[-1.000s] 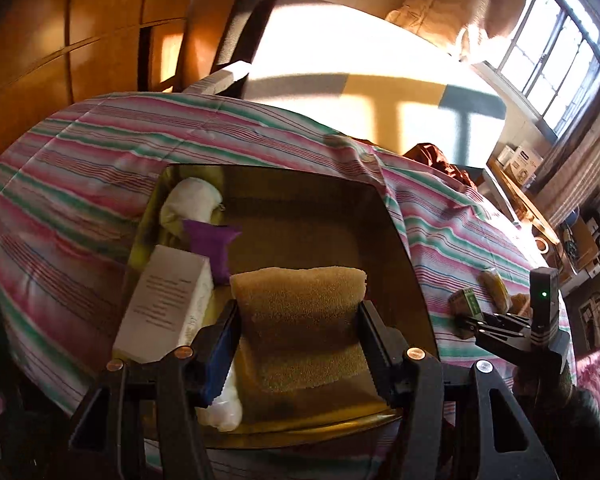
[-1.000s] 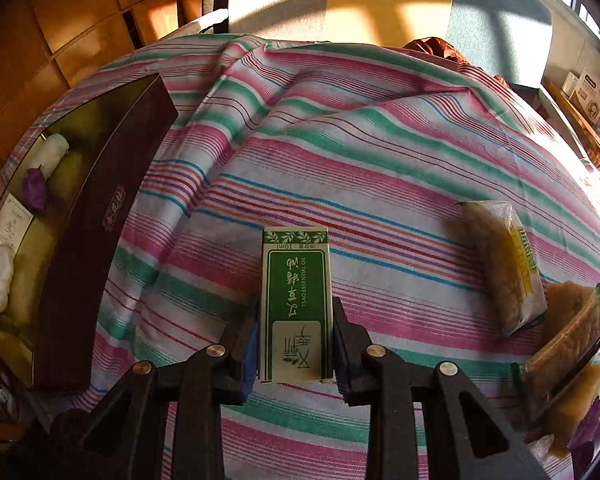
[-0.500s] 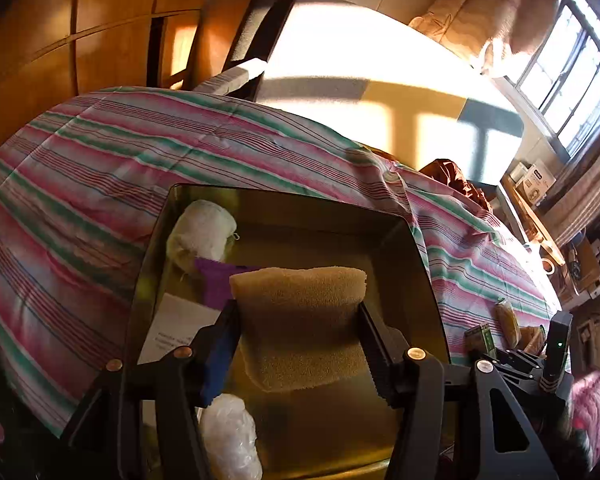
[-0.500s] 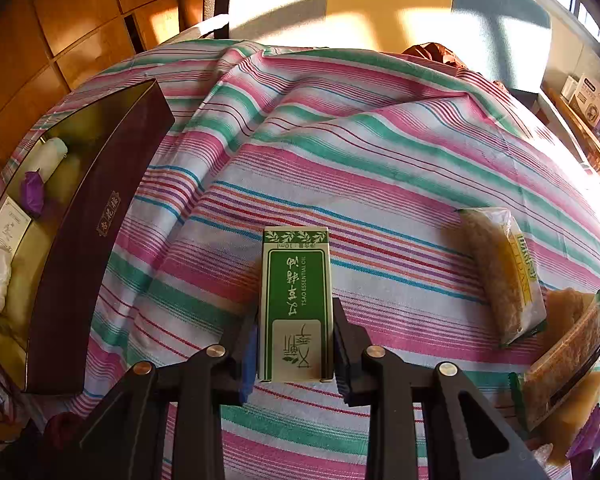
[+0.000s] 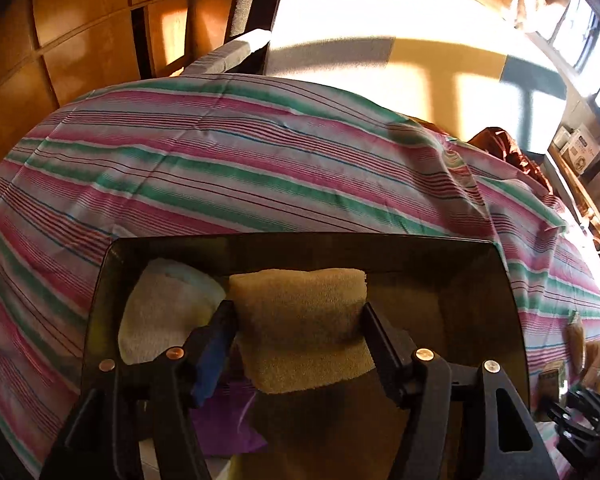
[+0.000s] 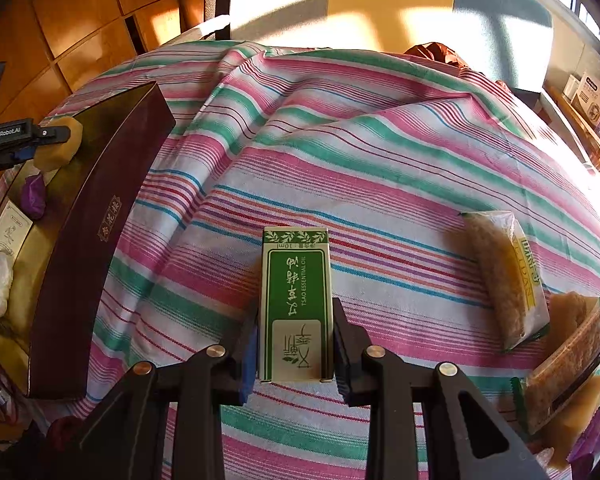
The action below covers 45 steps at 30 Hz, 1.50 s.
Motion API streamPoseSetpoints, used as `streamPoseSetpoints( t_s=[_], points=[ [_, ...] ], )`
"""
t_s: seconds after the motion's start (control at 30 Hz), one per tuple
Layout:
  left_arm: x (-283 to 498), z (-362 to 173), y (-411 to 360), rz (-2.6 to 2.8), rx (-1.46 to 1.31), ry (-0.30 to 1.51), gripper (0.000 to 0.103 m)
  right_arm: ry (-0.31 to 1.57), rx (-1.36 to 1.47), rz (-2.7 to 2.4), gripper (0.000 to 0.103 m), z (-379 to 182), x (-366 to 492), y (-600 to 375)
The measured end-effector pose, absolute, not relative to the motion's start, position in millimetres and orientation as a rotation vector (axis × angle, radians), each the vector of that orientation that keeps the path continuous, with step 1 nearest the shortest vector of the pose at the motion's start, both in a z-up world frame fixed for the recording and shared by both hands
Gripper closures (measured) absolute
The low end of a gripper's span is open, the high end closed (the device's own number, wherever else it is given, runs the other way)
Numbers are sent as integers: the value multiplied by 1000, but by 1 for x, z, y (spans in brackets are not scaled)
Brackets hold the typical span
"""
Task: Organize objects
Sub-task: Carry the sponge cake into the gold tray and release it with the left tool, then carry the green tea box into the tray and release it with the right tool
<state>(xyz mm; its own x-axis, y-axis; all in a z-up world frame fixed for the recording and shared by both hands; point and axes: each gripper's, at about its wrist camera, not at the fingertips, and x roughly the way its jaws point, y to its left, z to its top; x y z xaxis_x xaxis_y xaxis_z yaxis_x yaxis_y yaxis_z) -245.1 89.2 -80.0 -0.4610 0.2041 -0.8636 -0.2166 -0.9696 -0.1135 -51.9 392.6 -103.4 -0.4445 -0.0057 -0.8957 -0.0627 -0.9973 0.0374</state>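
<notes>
Striped surface (image 6: pixel 380 168) carries 2 snack packets (image 6: pixel 504 276); my left hand-held gripper (image 5: pixel 298 326), jaws just widening, brackets 1 sponge (image 5: pixel 300 320) over the box (image 5: pixel 300 246); my right hand-held gripper (image 6: pixel 296 344) pinches 1 green carton (image 6: pixel 297 300).

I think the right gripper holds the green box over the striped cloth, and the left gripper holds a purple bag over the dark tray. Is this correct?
Not quite. The left gripper holds a tan sponge, not a purple bag; the left wrist view shows it over the dark tray, where the purple bag lies below. The rest is right: the right gripper holds the green box over the striped cloth.
</notes>
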Motion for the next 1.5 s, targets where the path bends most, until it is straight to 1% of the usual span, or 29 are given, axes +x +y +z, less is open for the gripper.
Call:
streamPoseSetpoints(
  t_s=[0.1,0.17,0.2,0.33,0.43,0.53,0.67,0.8,1.03,1.23,1.3,1.4,1.5],
  points=[
    [-252,-89,89,2497,-1495,76,29,103,-1638,2640,73,-104,-53,392],
    [-251,-89,87,2502,-1487,82,18,106,-1637,2641,73,-103,-53,391],
    [-249,-87,86,2512,-1478,85,16,106,-1636,2641,73,-103,-54,391],
    [-238,-71,80,2567,-1416,77,15,105,-1633,2642,73,-103,-53,390],
    [-218,-51,78,2621,-1329,109,15,97,-1630,2644,73,-103,-53,390],
    [-192,-30,75,2669,-1244,113,15,87,-1624,2645,73,-103,-52,388],
    [-148,-6,68,2734,-1126,120,11,58,-1613,2647,73,-104,-51,386],
    [-111,9,57,2775,-1056,115,10,47,-1602,2650,73,-104,-50,385],
    [-73,8,32,2785,-1077,46,10,39,-1593,2638,73,-105,-51,383],
    [-57,3,20,2776,-1079,34,10,94,-1589,2577,73,-103,-51,381],
    [-54,2,14,2780,-1077,18,10,146,-1588,2556,73,-100,-52,382],
    [-54,-1,5,2770,-1095,-33,10,212,-1539,2577,73,-83,-51,376],
    [-53,-4,-3,2757,-1114,-85,10,240,-1474,2655,73,-55,-53,355]
  ],
)
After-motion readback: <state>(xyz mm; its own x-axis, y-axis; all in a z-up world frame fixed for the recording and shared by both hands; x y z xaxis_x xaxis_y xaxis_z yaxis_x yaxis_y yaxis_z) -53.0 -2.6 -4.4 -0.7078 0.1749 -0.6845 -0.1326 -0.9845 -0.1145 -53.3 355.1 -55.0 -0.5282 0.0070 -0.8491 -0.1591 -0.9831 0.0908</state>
